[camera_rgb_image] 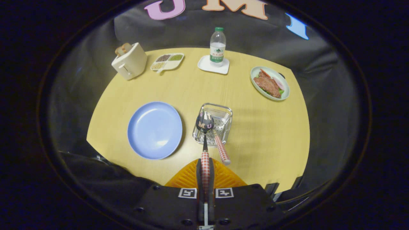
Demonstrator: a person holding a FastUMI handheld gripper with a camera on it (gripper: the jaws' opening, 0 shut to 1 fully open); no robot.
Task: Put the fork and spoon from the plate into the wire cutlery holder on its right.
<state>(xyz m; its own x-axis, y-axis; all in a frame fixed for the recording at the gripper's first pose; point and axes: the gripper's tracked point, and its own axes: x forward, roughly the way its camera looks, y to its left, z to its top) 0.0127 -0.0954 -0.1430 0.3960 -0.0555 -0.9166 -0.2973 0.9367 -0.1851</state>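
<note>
The gripper [204, 169], bottom centre of the frame, is clamped on the spoon [204, 123] by its checked handle, bowl hanging over the wire cutlery holder [213, 124]. The fork [221, 147] already leans there; the blue plate [155, 129] at centre left lies bare. Next, probably, lower and release.

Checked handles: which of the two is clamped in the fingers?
The spoon, its handle between the shut fingers. The other checked handle leans out of the wire holder, free.
</note>
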